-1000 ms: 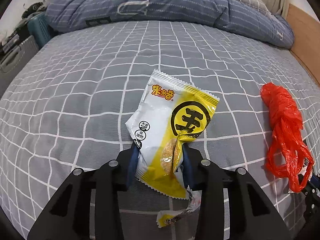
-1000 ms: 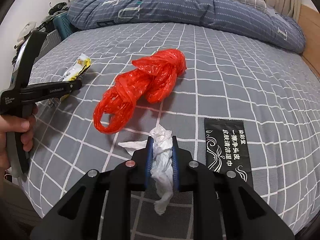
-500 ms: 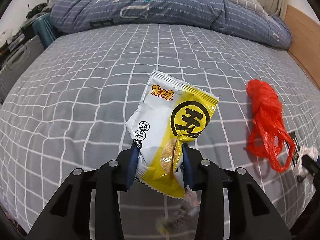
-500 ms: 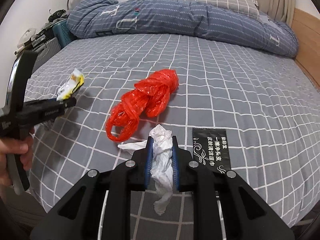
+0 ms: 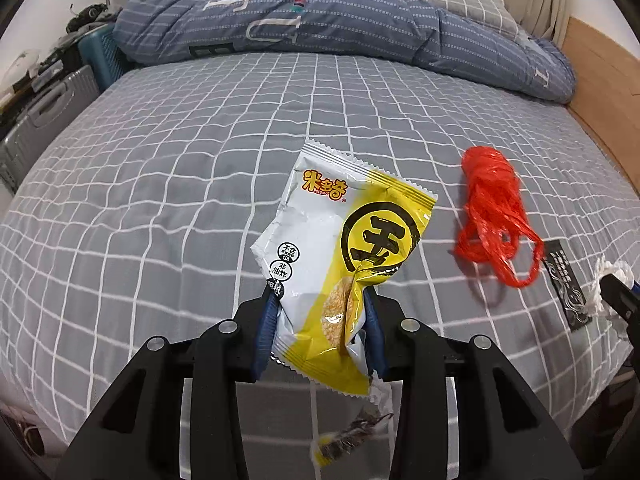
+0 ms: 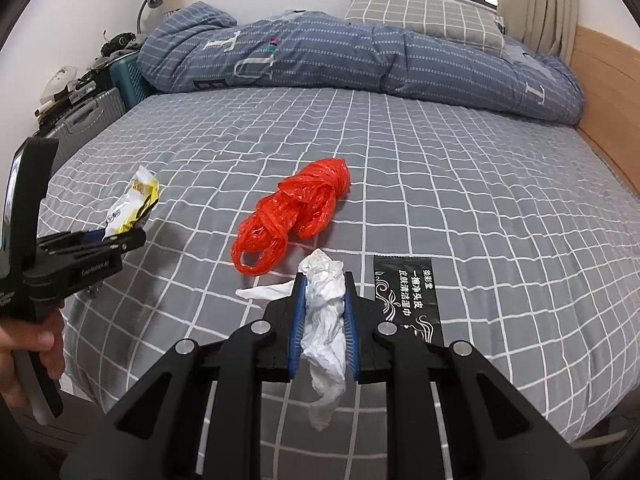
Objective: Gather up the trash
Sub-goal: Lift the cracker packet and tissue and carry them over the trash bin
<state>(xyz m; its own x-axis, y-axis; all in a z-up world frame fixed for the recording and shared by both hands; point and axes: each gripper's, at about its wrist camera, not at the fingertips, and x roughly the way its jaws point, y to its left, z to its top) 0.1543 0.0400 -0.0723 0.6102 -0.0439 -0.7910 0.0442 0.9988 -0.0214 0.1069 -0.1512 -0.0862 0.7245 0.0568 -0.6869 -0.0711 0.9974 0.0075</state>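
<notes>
Left hand-held gripper (image 5: 320, 320) pinches a yellow-and-white snack wrapper (image 5: 340, 256) near its lower end, wrapper lifted clear of the bed (image 5: 200, 160), torn corner dangling below the pads. Right hand-held gripper (image 6: 322, 320) is clamped on a crumpled white tissue (image 6: 324, 312), which bulges above the pads and hangs in a twisted tail beneath them. Still lying on the grey checked bed: a bunched red plastic bag (image 6: 296, 212) near the middle, and a black wipe sachet (image 6: 408, 296) flat just to the right of the tissue. Bag and sachet are apart, not touching. From the right wrist view, the left gripper with its wrapper sits at the bed's left edge, a bare hand (image 6: 24, 352) on the handle. A folded blue striped duvet (image 6: 360, 56) runs across the far end of the bed, with a checked pillow (image 6: 424, 16) behind it. Suitcases (image 6: 92, 112) stand beside the bed on the left.
</notes>
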